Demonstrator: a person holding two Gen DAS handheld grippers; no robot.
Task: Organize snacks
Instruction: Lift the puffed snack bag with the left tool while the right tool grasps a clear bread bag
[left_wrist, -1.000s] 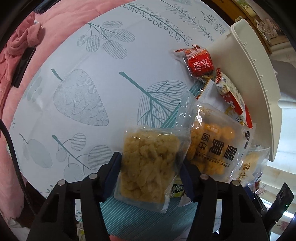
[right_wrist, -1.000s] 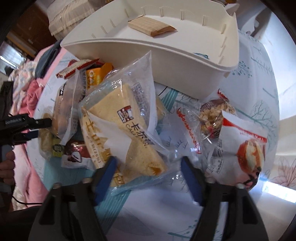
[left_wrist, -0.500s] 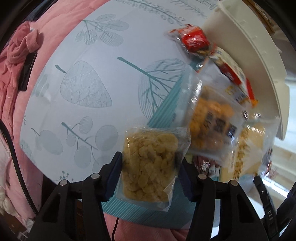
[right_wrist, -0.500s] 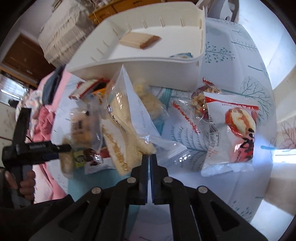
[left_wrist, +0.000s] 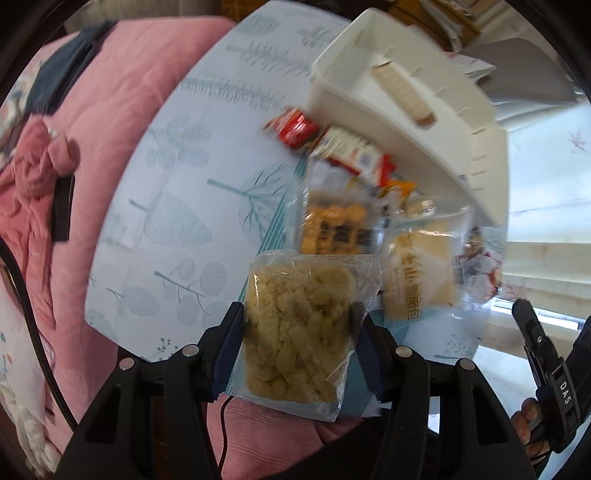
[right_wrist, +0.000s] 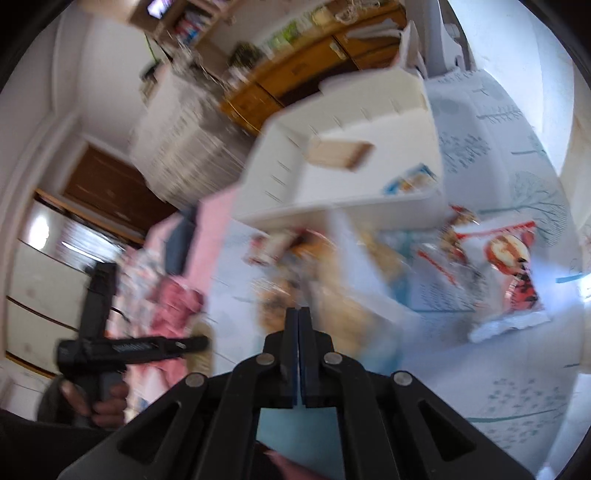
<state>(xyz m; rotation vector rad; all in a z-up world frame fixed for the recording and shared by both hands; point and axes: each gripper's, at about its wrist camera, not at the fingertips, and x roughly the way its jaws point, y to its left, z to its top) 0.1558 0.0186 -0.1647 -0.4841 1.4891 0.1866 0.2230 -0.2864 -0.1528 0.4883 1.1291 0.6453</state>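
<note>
My left gripper (left_wrist: 297, 319) is shut on a clear bag of pale yellow puffed snack (left_wrist: 299, 332) and holds it above the near table edge. Beyond it lie an orange snack bag (left_wrist: 334, 229), a pale cracker bag (left_wrist: 423, 273) and red packets (left_wrist: 295, 129) beside the white bin (left_wrist: 424, 147), which holds a wafer bar (left_wrist: 402, 92). My right gripper (right_wrist: 298, 314) is shut, with a blurred clear bag (right_wrist: 351, 295) right in front of its tips; whether it grips the bag cannot be told. The white bin (right_wrist: 332, 206) lies behind it.
A pink quilt (left_wrist: 110, 110) lies left of the leaf-patterned tablecloth (left_wrist: 184, 184). A white and red snack bag (right_wrist: 513, 273) lies right of the pile. Wooden cabinets (right_wrist: 288, 85) and stacked boxes stand behind the table.
My left gripper lifted the puffed snack bag back from the pile. My right gripper shut from open onto the cracker bag's edge and is now swinging up fast.
</note>
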